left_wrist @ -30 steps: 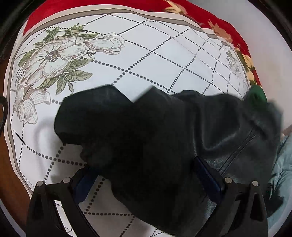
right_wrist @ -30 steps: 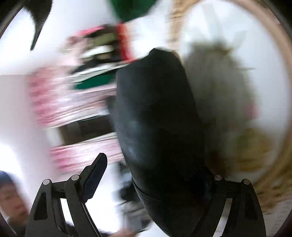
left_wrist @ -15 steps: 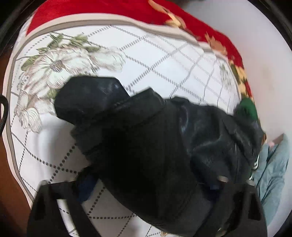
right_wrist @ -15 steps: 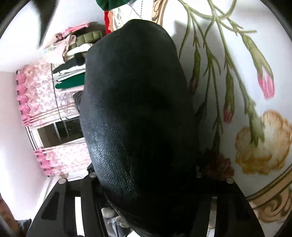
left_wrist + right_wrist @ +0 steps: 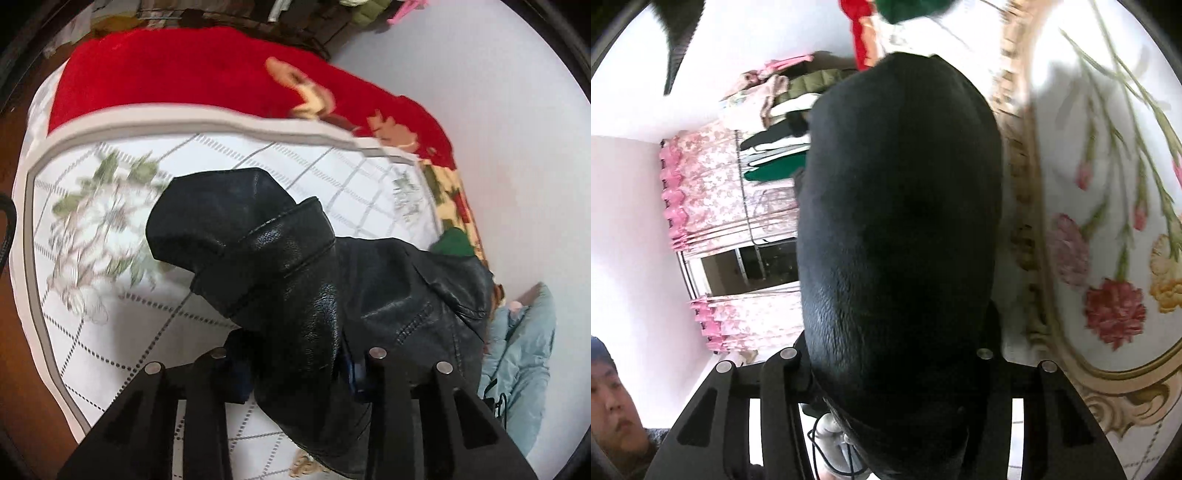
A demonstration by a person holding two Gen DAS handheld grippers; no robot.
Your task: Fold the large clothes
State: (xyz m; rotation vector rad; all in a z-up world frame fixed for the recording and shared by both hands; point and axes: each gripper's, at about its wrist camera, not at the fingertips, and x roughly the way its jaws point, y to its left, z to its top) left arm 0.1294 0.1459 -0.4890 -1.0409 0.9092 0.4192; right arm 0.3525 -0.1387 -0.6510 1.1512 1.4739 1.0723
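1. The bed cover (image 5: 122,332) fills most of the left wrist view ahead of and to the left of the left fingers: white cloth with a dotted diamond grid, a grey border band and a blurred flower print. In the right wrist view it runs along the right side of the fingers, with carnation stems and a beige scroll border.
2. A red blanket (image 5: 177,77) lies beyond the far edge of the cover, well ahead of the left fingers.
3. The black leather jacket (image 5: 306,295) is the biggest loose thing. In the left wrist view it rises from between the fingers and spreads forward and to the right, a stitched cuff or hem band bulging ahead of the tips, a seamed panel off to the right. In the right wrist view a broad bulge of the same jacket stands up from between the fingers and hides most of the scene ahead.
4. Pink flowered curtains (image 5: 738,206) and a rack of hanging clothes show to the left of the right fingers.
5. A pale blue garment (image 5: 524,354) lies to the right of the left fingers, near the jacket's edge.
6. The left gripper (image 5: 295,363) has its fingers pressed onto a fold of the leather.
7. The right gripper (image 5: 886,356) likewise pinches jacket leather between its fingers.
8. A small green item (image 5: 453,242) sits past the jacket's right edge.
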